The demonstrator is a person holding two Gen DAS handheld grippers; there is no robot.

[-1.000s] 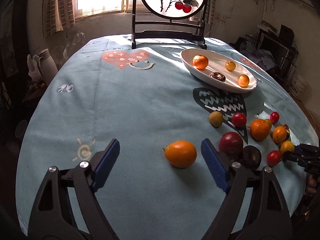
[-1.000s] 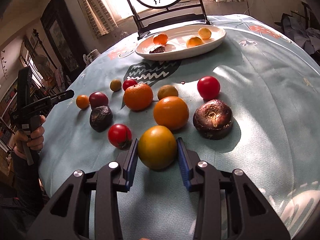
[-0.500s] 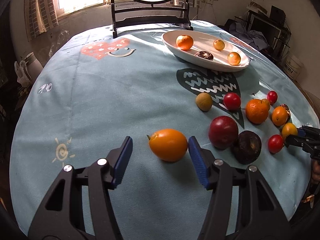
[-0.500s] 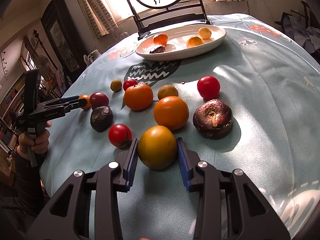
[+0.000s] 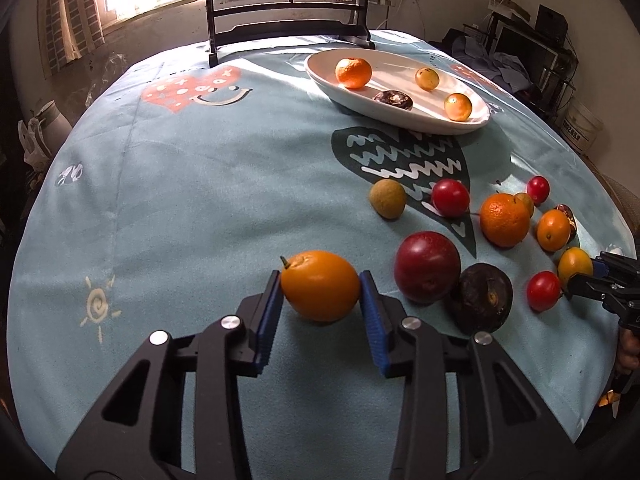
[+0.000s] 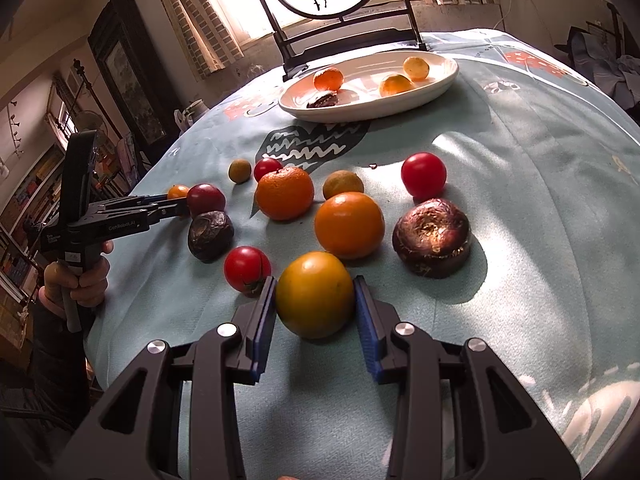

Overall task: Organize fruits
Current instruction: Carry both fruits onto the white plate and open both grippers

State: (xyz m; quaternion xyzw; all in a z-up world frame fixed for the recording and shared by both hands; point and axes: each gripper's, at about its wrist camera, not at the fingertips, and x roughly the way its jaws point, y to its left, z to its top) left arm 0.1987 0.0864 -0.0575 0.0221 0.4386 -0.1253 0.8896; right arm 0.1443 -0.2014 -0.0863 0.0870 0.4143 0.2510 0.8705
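Observation:
My left gripper [image 5: 320, 286] is shut on an orange fruit [image 5: 320, 285] that rests on the blue tablecloth. My right gripper [image 6: 315, 294] is shut on a yellow-orange tomato [image 6: 315, 294], also on the cloth. A white oval plate [image 5: 332, 80] at the back holds a mandarin [image 5: 353, 72], a dark fruit and two small yellow fruits. Loose fruits lie between: a dark red plum [image 5: 427, 266], a dark wrinkled fruit [image 5: 482, 297], a large mandarin [image 5: 504, 219], several red tomatoes. The left gripper also shows in the right wrist view [image 6: 176, 206].
A black-framed round screen with a cherry picture [image 5: 288, 8] stands at the table's far edge. In the right wrist view an orange [image 6: 349, 225], a dark purple fruit [image 6: 434, 236] and a red tomato [image 6: 247, 268] sit close around my right gripper.
My left gripper has moved forward around the orange fruit and closed from wide open until its pads touch it. The right gripper has stayed shut on the yellow-orange tomato.

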